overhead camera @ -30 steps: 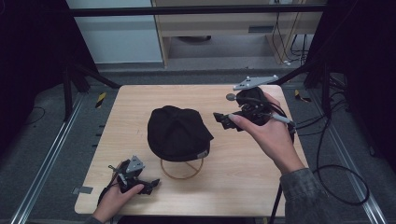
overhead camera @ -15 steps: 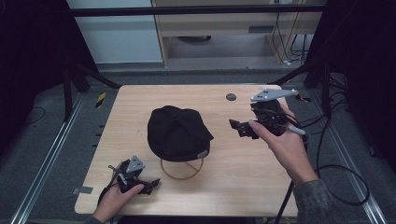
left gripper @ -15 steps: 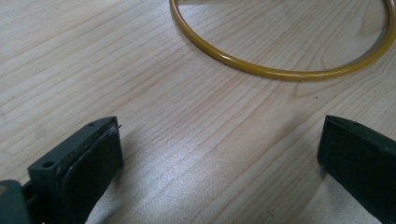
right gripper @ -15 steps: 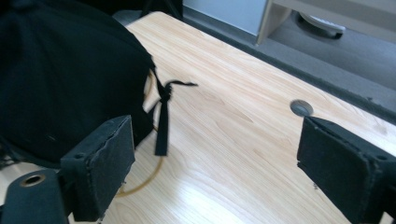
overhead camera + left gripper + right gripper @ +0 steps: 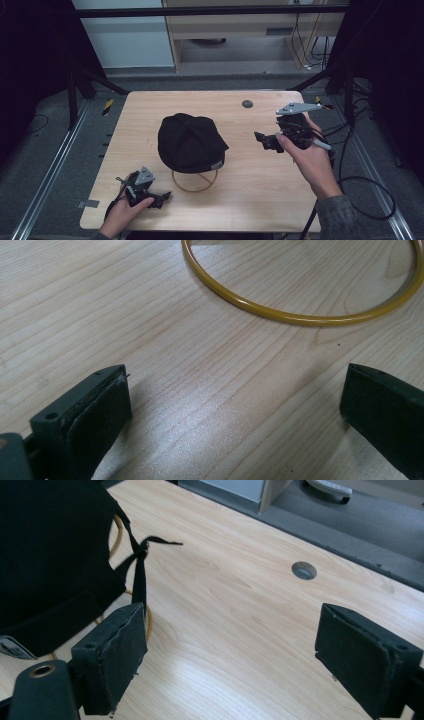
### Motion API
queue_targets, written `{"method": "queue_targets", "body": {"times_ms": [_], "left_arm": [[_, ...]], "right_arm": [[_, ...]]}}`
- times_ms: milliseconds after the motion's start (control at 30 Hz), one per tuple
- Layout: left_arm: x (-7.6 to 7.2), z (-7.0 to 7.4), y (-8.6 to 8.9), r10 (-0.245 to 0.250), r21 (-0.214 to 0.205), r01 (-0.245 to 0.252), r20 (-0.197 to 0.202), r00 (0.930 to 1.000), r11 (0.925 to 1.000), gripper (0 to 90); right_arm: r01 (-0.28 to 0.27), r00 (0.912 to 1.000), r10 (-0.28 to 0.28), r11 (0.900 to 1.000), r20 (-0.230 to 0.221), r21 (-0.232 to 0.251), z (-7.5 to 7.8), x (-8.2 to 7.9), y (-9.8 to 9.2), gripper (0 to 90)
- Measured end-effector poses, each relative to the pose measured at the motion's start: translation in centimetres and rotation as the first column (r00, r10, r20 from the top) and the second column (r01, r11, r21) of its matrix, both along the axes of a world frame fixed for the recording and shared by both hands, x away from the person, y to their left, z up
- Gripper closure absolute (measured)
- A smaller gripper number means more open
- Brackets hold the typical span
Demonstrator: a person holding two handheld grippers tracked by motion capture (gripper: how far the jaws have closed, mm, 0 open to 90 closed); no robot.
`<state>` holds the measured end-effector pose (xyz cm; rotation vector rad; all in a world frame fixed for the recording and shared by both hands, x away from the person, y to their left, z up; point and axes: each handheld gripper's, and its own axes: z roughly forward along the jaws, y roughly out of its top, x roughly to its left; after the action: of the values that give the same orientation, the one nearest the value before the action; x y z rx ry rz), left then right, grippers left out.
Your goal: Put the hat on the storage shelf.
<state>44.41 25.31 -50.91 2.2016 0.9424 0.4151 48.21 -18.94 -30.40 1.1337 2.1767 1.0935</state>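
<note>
Hovering right gripper (image 5: 262, 141), jaws wide and empty, faces the soft, light black cap (image 5: 190, 141) mid-bench on a yellow ring (image 5: 300, 315); grab its brim. Left gripper (image 5: 159, 197) rests open, empty.

We see a light wooden table (image 5: 250, 185) with a small round grommet hole (image 5: 247, 104). On it lie a black fabric cap (image 5: 190, 141) and a thin yellow ring (image 5: 194, 181), partly beneath it.
</note>
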Motion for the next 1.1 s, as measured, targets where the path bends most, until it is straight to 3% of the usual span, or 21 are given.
{"method": "queue_targets", "body": {"times_ms": [300, 500, 800, 1100], "left_arm": [[0.0, 0.0, 0.0, -0.001, 0.0, 0.001, 0.0, 1.0, 1.0, 0.0], [0.0, 0.0, 0.0, -0.003, 0.001, 0.003, 0.0, 1.0, 1.0, 0.0], [0.1, 0.0, 0.0, -0.011, 0.0, 0.011, 0.0, 0.9999, 0.9999, 0.0], [0.1, 0.0, 0.0, -0.011, 0.0, 0.011, 0.0, 0.9999, 0.9999, 0.0]], "right_arm": [[0.052, 0.9982, -0.051, 0.9983, 0.03, -0.027, -2.3, 0.3, -0.3, 12.7], [0.1, 0.9948, -0.1, 0.9949, -0.021, 0.009, -5.2, 0.9, -0.8, 13.9], [0.093, 0.9903, -0.091, 0.9955, -0.105, 0.017, -10.8, 1.3, -0.8, 14.4], [0.116, 0.9808, -0.107, 0.9923, -0.163, 0.044, -14.3, 1.4, -1.2, 14.5]]}}
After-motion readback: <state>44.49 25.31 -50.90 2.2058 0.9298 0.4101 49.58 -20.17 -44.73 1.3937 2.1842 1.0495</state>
